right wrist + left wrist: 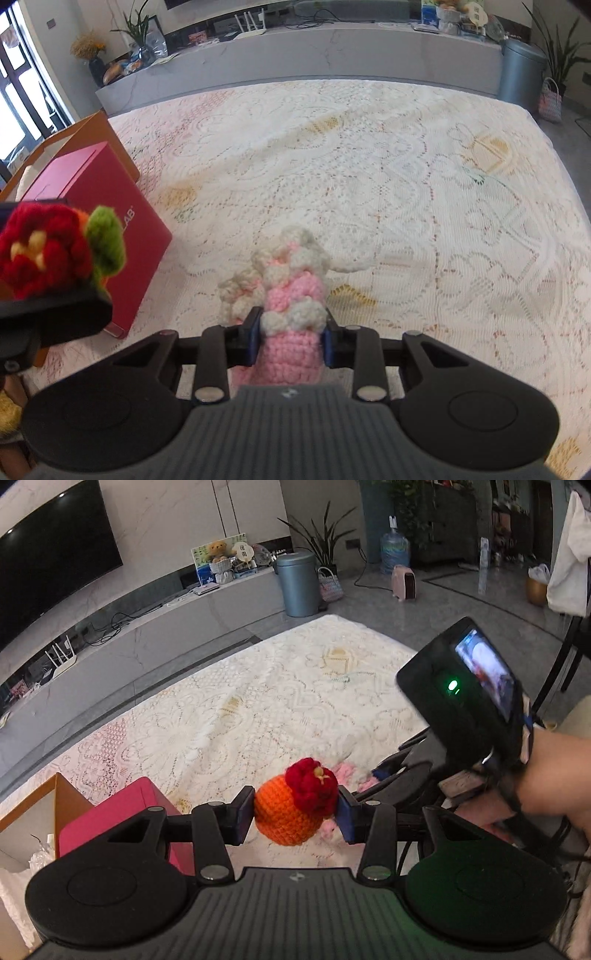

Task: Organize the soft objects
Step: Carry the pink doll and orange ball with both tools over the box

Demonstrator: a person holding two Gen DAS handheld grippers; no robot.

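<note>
My left gripper (295, 814) is shut on an orange crochet ball with a red flower on top (291, 812), held above the lace-covered table. The same toy (48, 254), with a green leaf, shows at the left edge of the right wrist view. My right gripper (291, 339) is shut on a pink crochet toy with cream trim (291, 321), held just above the cloth. The right gripper's body and camera (469, 701) sit to the right of my left gripper, with bits of the pink toy (347, 771) behind the orange one.
A red box (99, 229) stands on the table's left side inside an open orange-brown cardboard box (110, 136). White lace tablecloth (369, 184) covers the table. Beyond it are a TV console (332, 48), a grey bin (297, 583) and plants.
</note>
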